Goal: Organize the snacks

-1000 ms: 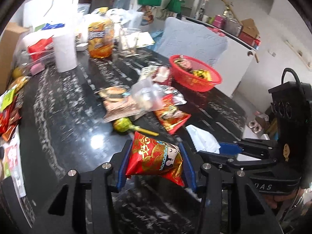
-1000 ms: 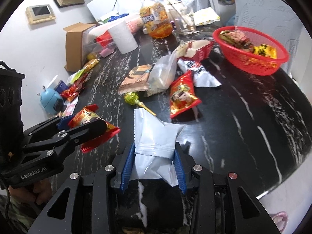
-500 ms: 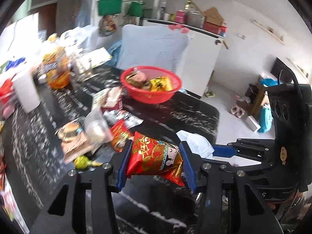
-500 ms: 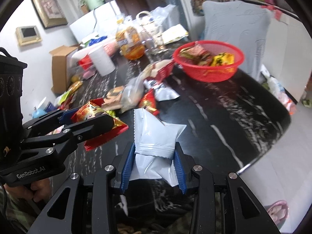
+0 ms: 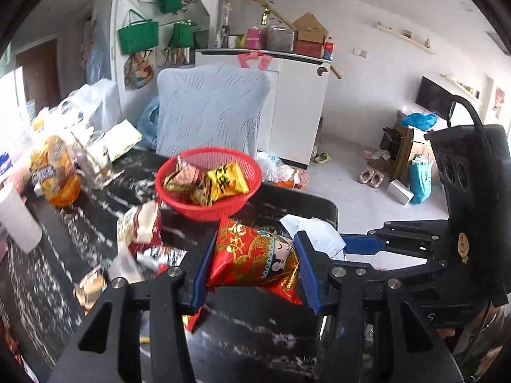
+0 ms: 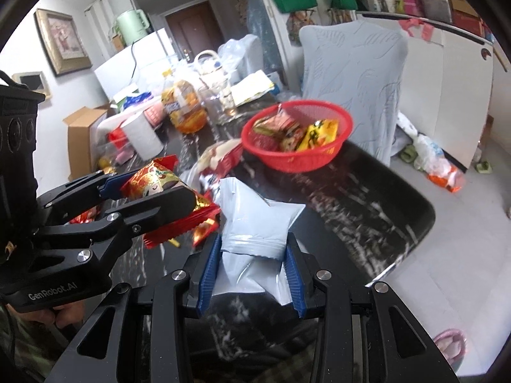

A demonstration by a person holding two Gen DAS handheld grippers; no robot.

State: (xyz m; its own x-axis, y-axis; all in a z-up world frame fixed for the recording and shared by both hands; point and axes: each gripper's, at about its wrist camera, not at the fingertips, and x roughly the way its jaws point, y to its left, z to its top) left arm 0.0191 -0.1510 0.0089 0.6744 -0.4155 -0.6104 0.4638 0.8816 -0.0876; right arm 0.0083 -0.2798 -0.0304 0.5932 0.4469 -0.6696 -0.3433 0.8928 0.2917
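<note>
The left gripper clamps a red packet; the right gripper clamps a white pouch. A red basket sits ahead on the surface.

A crinkled red foil snack packet with gold script and a cartoon face is lifted off the table, lying crosswise and pinched at both sides. A plain white zip-seal plastic pouch stands upright, clamped at its waist, at 3 o'clock of the red packet. The round red plastic mesh basket sits on the black marble-pattern table at 12 o'clock of both, holding a yellow packet and several brownish wrappers.
</note>
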